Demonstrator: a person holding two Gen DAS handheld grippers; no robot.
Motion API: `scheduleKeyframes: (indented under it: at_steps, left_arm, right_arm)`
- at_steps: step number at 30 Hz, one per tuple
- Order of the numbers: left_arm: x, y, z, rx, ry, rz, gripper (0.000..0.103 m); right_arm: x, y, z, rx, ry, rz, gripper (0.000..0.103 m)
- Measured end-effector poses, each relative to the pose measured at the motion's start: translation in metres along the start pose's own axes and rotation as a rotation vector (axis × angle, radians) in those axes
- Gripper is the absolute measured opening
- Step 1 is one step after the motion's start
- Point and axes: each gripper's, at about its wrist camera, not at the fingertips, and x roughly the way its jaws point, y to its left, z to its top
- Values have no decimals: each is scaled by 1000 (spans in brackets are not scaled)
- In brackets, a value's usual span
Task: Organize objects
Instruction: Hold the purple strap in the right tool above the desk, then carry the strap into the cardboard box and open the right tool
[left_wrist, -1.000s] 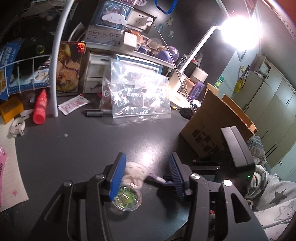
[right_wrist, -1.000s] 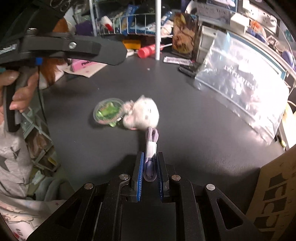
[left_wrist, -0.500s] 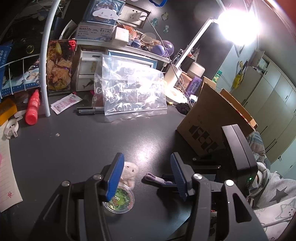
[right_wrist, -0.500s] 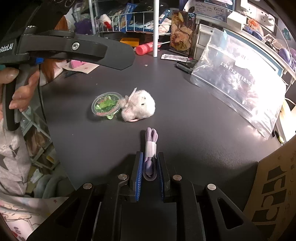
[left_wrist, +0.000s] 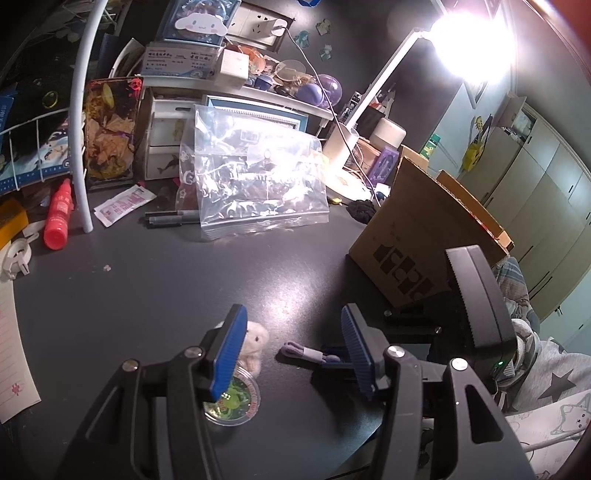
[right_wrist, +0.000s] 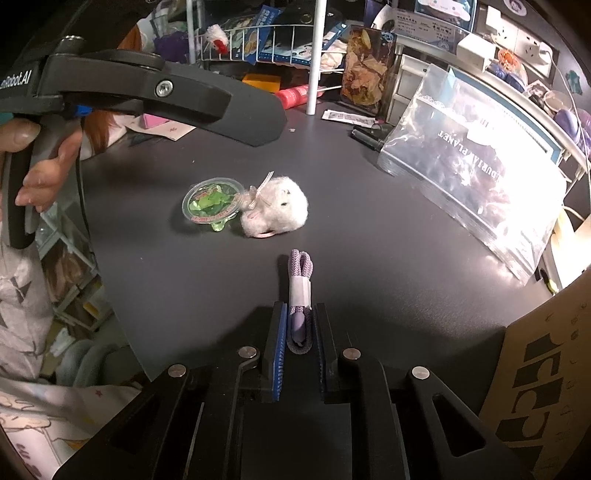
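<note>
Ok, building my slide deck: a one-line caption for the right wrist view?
Right gripper clamps a bundled purple cord on the dark desk, facing a white plush hamster and green-filled clear cup.

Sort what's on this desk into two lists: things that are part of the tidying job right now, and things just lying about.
In the job:
- purple cord bundle, clamped in the right gripper
- white plush hamster
- round green-lidded cup
- left gripper, jaws apart, holding nothing
- cardboard box, the likely bin

Lying about:
- clear zip bag
- red bottle
- black pens
- white sachet
</note>
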Motion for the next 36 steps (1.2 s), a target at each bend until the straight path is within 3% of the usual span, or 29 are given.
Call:
scheduleKeyframes:
  at_steps: [6, 11, 17, 19, 25, 36]
  left_arm:
    - [4, -3, 2, -9, -9, -21, 50]
    - [-2, -11, 11, -18, -66, -76, 49]
    - [-11, -21, 22, -28, -128, -129, 38]
    - [-15, -25, 27, -33, -151, -146, 30]
    - [-18, -42, 42, -4, -176, -176, 21]
    - [4, -89, 88, 107, -143, -201, 19]
  right_arm:
    - [-28, 2, 14, -29, -86, -42, 9]
    - [-60, 6, 30, -55, -175, -70, 9]
    - [-94, 12, 41, -108, -256, -132, 9]
    - [-101, 12, 43, -115, -270, -141, 9]
    - [-119, 8, 41, -127, -301, -178, 9]
    - [-155, -38, 29, -60, -312, -235, 9]
